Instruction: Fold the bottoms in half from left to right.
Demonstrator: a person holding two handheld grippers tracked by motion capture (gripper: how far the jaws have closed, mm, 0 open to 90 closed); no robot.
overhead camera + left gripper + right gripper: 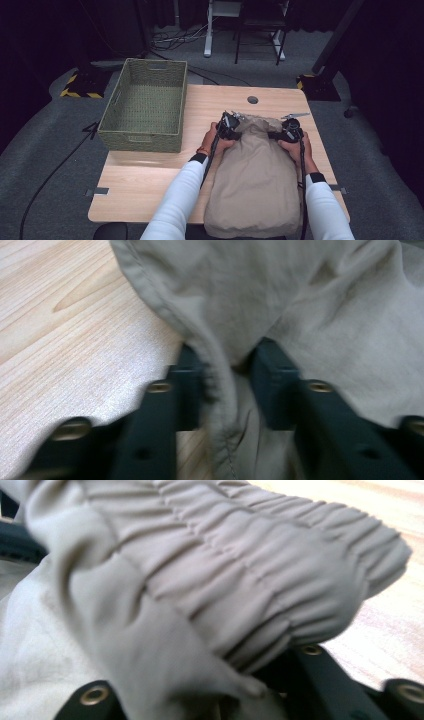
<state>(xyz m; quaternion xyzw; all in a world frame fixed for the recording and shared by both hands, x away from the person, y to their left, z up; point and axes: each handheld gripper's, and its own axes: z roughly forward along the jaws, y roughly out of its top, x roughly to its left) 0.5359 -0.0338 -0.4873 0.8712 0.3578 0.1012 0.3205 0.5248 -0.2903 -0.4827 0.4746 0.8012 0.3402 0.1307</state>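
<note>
A: Where's the garment?
B: The beige trousers (255,175) lie flat on the wooden table (145,185), right of the woven basket (145,102); waistband at the far end.
A: Claws?
B: Left gripper (229,125) is pinched on a fold of cloth at the left corner; right gripper (290,131) is at the elastic waistband (260,575), cloth bunched over the jaws, grip looks closed on it.

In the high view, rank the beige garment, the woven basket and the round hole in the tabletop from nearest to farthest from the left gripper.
1. Beige garment: its far edge lies at the left gripper, pinched between the jaws.
2. Round hole: just beyond, slightly to the right.
3. Woven basket: to the left, at the table's far left corner; close to the hole's distance, arguably a tie.
</note>
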